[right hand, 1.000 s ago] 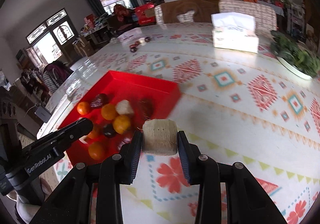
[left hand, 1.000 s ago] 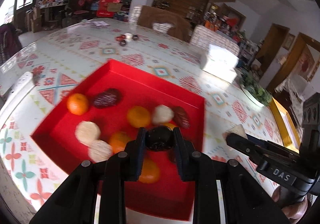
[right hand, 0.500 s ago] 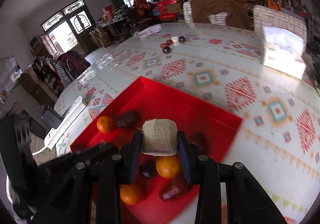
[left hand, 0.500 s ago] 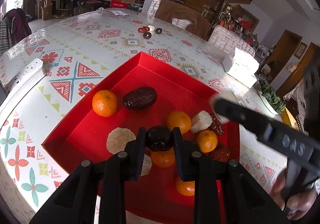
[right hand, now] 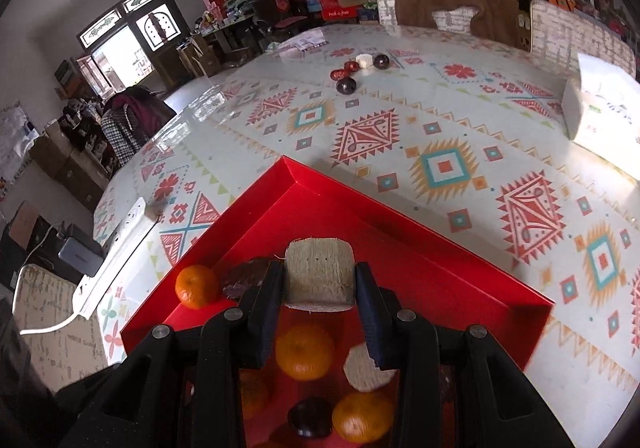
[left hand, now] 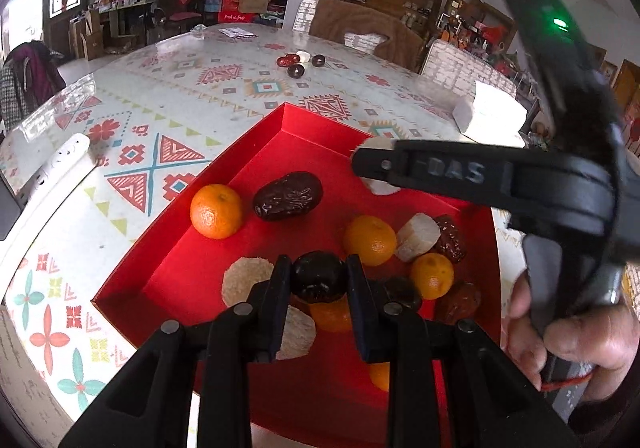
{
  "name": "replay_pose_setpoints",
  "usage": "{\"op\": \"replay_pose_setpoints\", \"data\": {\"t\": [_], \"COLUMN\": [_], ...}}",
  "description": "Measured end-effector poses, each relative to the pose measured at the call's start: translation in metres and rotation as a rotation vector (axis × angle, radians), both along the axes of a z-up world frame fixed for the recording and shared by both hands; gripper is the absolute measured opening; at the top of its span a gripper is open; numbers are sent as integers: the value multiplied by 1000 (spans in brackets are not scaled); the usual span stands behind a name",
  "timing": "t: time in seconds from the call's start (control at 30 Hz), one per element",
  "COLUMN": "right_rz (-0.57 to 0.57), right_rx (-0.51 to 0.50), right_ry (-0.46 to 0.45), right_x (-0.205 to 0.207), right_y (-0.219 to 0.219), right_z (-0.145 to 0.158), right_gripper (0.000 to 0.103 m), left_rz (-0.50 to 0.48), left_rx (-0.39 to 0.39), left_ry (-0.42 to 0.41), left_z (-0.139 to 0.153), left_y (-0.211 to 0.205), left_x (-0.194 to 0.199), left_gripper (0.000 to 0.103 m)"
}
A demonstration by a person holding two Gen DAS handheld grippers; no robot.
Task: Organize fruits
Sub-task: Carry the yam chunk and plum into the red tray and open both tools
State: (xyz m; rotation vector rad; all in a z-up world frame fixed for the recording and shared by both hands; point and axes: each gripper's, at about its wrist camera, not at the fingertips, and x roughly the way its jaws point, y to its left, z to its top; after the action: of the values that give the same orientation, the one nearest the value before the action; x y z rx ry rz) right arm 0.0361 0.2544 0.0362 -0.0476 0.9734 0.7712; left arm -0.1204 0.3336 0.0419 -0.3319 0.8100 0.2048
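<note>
In the left wrist view, the left gripper [left hand: 319,278] is seen closed on a small, round, dark glossy fruit [left hand: 319,276], which is clamped between the two black fingers above the near half of the shallow red cardboard tray [left hand: 256,151]. Such a fruit is judged light and fairly firm but smooth-skinned (a round shape can roll out of flat pads), so a hold across its widest middle is advised. On the tray floor a bright orange mandarin [left hand: 216,211] and a wrinkled dark brown date [left hand: 288,195] are seen side by side toward the tray's left edge, while further mandarins, pale chunks and dates are clustered near its right edge. The right gripper [left hand: 370,167] is seen crossing over the tray's far right part, held by a hand [left hand: 576,340].

In the right wrist view, the right gripper [right hand: 320,280] is closed on a pale beige, fibrous cylindrical chunk [right hand: 320,274], gripped on its flat cut ends and carried above the tray's floor behind the far corner [right hand: 286,161]. This piece is judged light, stiff and rough, so slipping is unlikely. A few more small fruits [right hand: 356,71] are left on the patterned tabletop [right hand: 444,167], well apart from the tray, toward the far edge.
</note>
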Motion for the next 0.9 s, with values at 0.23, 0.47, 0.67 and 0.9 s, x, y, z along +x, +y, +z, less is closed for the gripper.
{"op": "replay_pose_setpoints", "data": {"t": [0.23, 0.47, 0.67, 0.9], "right_rz": [1, -9, -10, -34], "right_rx": [-19, -10, 9, 50], "right_ry": [12, 25, -7, -16], "right_x": [8, 11, 6, -2], "right_y": [8, 6, 2, -19], "right_z": [-8, -12, 1, 14], "right_gripper": [39, 40, 40, 40], "left_rz": [-7, -7, -3, -1], "left_rx": [4, -6, -15, -5], "left_ry": [1, 0, 4, -3], "left_z": [-1, 0, 1, 12], "left_y": [0, -2, -8, -13], "left_x": [0, 1, 0, -8], "left_gripper": [26, 37, 58, 70]}}
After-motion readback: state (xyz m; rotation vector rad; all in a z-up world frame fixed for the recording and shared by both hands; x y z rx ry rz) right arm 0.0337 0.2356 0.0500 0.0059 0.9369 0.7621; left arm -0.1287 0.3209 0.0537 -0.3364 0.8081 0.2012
